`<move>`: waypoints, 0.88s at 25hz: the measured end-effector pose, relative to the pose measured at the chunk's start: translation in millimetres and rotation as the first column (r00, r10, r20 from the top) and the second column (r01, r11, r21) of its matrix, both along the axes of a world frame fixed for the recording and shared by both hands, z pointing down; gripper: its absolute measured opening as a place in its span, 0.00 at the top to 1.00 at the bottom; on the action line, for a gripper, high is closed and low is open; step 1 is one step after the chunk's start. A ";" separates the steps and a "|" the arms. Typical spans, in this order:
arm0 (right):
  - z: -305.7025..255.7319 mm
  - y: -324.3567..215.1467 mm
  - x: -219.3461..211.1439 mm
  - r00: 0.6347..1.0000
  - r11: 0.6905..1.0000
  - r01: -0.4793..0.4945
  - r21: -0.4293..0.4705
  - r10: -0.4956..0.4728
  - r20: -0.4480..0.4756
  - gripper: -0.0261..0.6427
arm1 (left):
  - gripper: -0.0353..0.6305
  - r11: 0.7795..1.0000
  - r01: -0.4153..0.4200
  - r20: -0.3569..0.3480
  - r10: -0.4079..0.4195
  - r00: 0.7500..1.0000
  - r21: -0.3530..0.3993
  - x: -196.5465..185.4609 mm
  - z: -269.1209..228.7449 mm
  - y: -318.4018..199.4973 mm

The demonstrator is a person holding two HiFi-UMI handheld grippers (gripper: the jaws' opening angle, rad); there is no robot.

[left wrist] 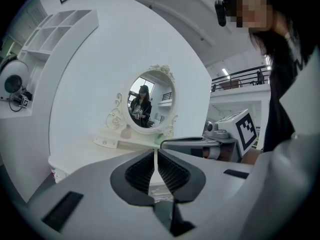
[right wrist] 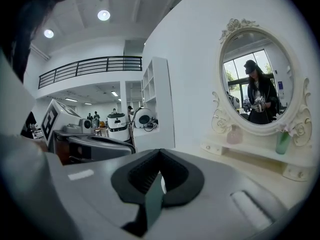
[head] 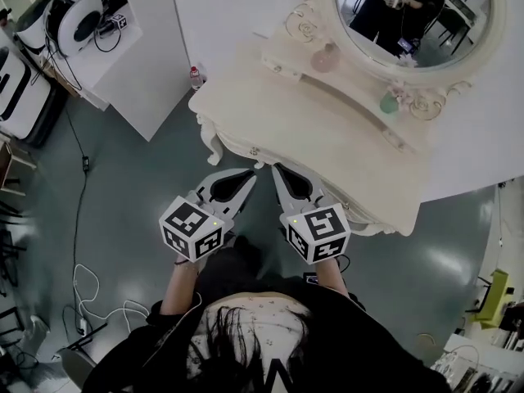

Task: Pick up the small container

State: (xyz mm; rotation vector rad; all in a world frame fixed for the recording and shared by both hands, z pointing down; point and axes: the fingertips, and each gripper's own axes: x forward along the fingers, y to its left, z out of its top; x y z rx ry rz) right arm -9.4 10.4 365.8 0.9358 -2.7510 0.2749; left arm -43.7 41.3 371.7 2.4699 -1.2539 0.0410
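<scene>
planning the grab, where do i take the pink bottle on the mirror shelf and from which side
Likely its rounded body, under the narrower top, coming level across the table: the pink bottle stands upright on the shelf, mirror just behind.

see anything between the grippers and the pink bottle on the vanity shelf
Nothing visible does: only bare tabletop lies between the shut left gripper, right gripper and the pink bottle under the mirror.
</scene>
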 end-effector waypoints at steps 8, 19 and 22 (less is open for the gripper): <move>9.1 -22.9 -1.4 0.996 0.996 -0.087 -0.014 0.087 -0.013 0.95 | 0.94 0.996 -0.084 -0.004 0.084 0.996 -0.022 -4.8 11.4 -24.7; 14.5 -45.0 5.6 0.992 0.992 -0.124 -0.026 0.123 -0.025 0.95 | 0.94 0.990 -0.132 -0.010 0.132 0.991 -0.040 4.6 18.4 -47.5; 17.0 -55.8 7.9 0.992 0.992 -0.125 -0.032 0.124 -0.026 0.95 | 0.94 0.990 -0.134 -0.011 0.134 0.991 -0.048 7.2 21.1 -57.3</move>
